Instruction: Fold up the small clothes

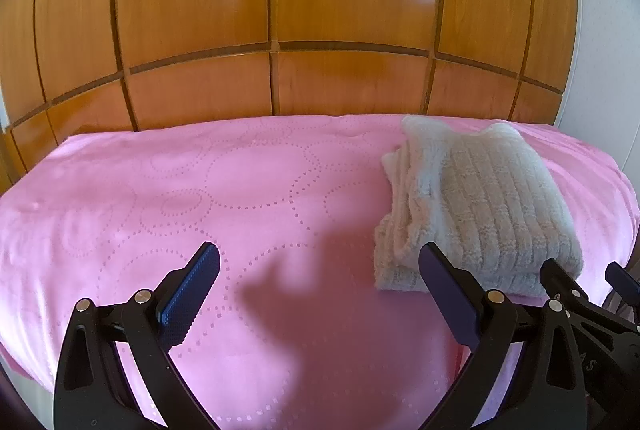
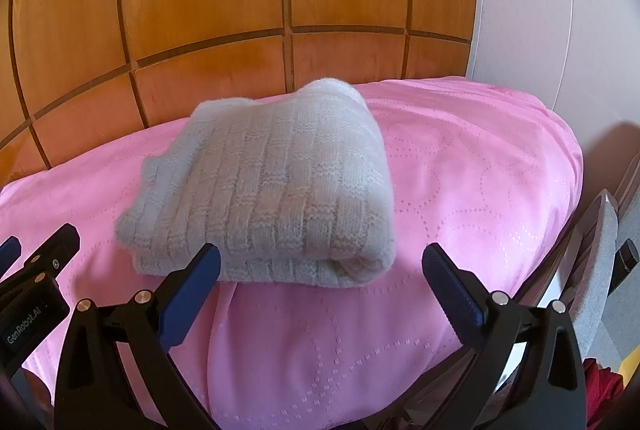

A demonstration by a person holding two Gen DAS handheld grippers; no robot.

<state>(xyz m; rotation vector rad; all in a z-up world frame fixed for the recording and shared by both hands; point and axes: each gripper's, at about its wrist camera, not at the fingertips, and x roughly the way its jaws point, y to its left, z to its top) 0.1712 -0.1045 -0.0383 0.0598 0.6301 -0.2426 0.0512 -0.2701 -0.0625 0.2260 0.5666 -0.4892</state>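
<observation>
I'm holding both grippers over the pink bedspread (image 1: 248,198), both spread wide and gripping nothing. The left gripper (image 1: 320,262) is hovering above bare spread, its shadow lying between the blue pads (image 1: 188,294). The folded white knit garment (image 1: 480,206) is sitting ahead and to the right of it, just past its right finger, which is overlapping the garment's near left corner in this view; whether it's touching, I can't tell. The right gripper (image 2: 320,266) is pointing straight at the same garment (image 2: 272,190), which is lying ahead and slightly left of centre, folded edge facing me, its near edge reaching down to the left fingertip. Part of the left gripper is showing at the far left of the right wrist view, part of the right gripper at the far right of the left one. The wooden panelled wardrobe (image 1: 280,10) is standing beyond the bed. A white wall (image 2: 540,10) is running off right.
</observation>
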